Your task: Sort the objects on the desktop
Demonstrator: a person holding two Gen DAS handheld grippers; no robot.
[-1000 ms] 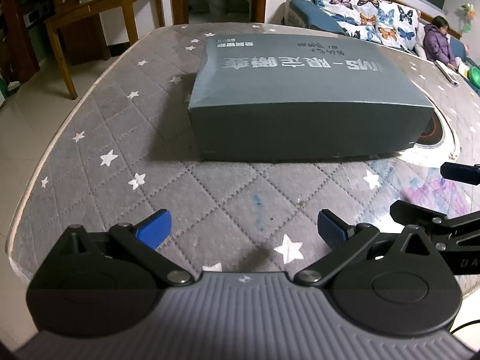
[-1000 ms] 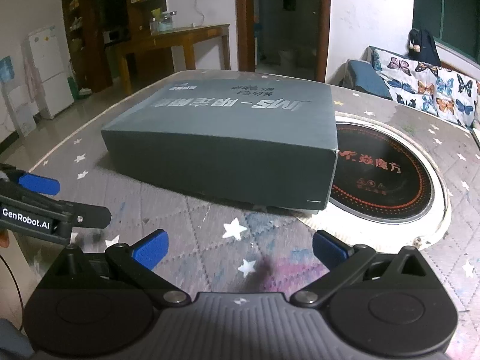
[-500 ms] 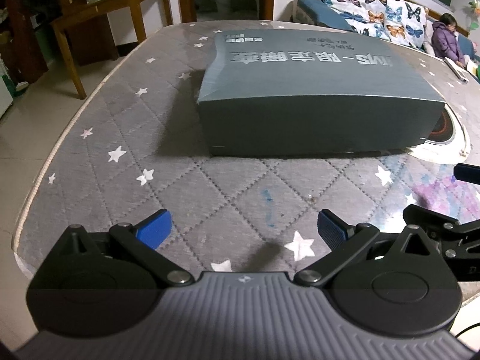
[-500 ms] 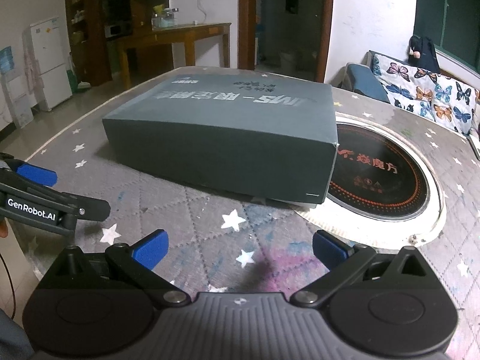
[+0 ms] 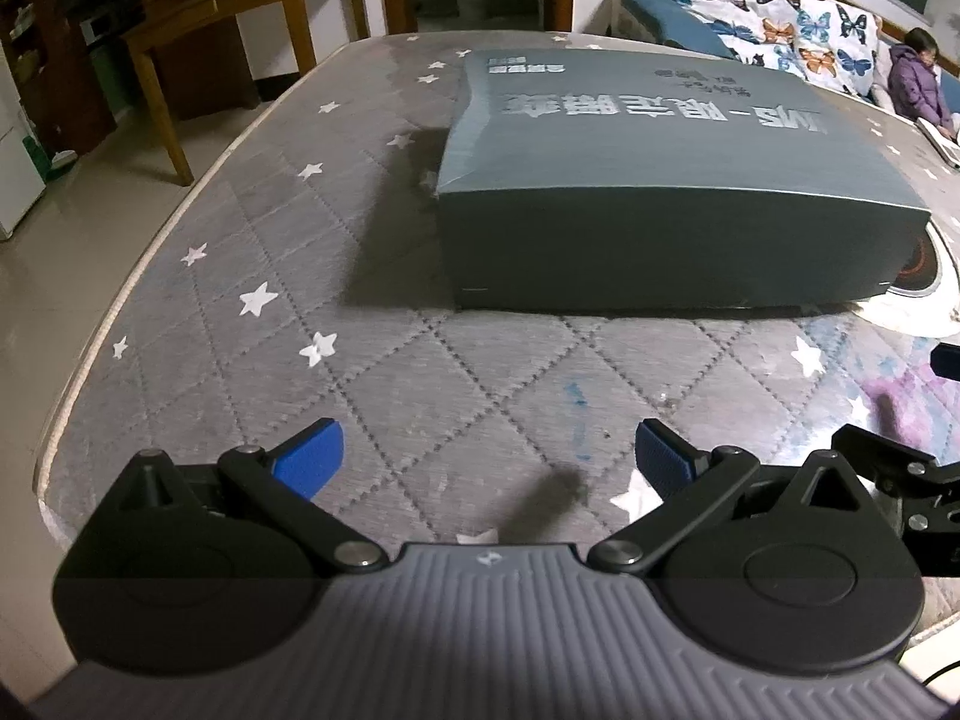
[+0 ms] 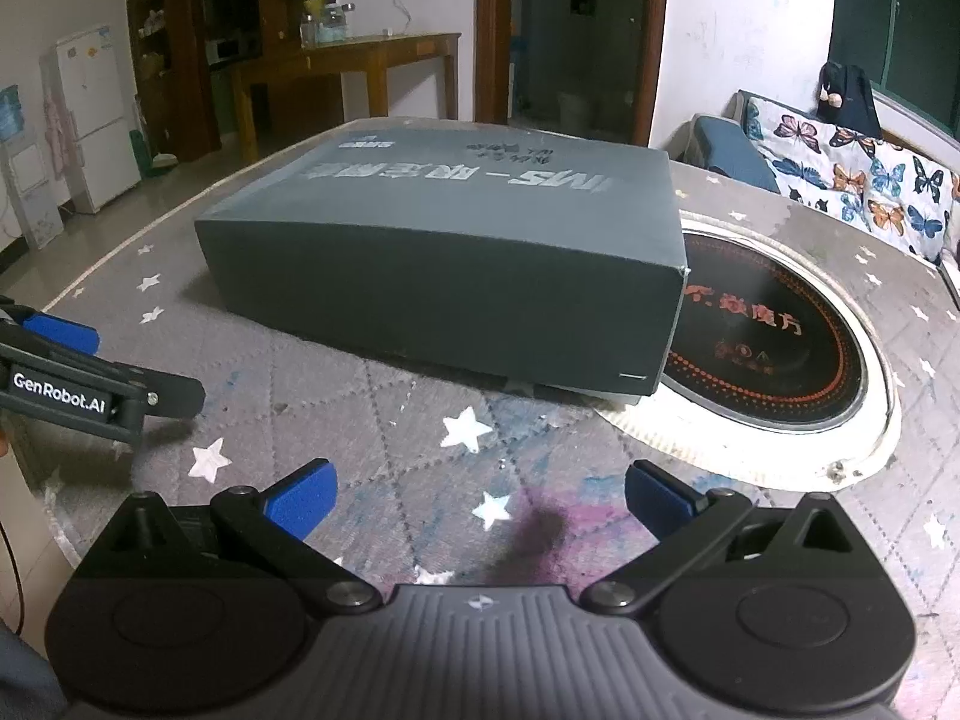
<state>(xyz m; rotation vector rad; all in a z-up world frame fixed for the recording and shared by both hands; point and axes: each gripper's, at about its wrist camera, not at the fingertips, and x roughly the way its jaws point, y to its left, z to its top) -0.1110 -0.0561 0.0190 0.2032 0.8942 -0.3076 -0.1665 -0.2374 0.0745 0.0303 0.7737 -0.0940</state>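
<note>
Grey-green cardboard box (image 5: pixel 660 180), large, flat, lid printed with pale lettering; lies on the counter (image 5: pixel 270 240), one end overlapping the round black cooktop (image 6: pixel 774 330) set in a white ring. Counter covering: grey quilted cloth with white stars, stained blue and purple near the front. Left gripper (image 5: pixel 489 456): blue-padded fingers (image 5: pixel 309 459) spread apart, empty, short of the box. Right gripper (image 6: pixel 477 495): fingers likewise spread, empty, near the box's front side. Both hover over the front edge, side by side.
</note>
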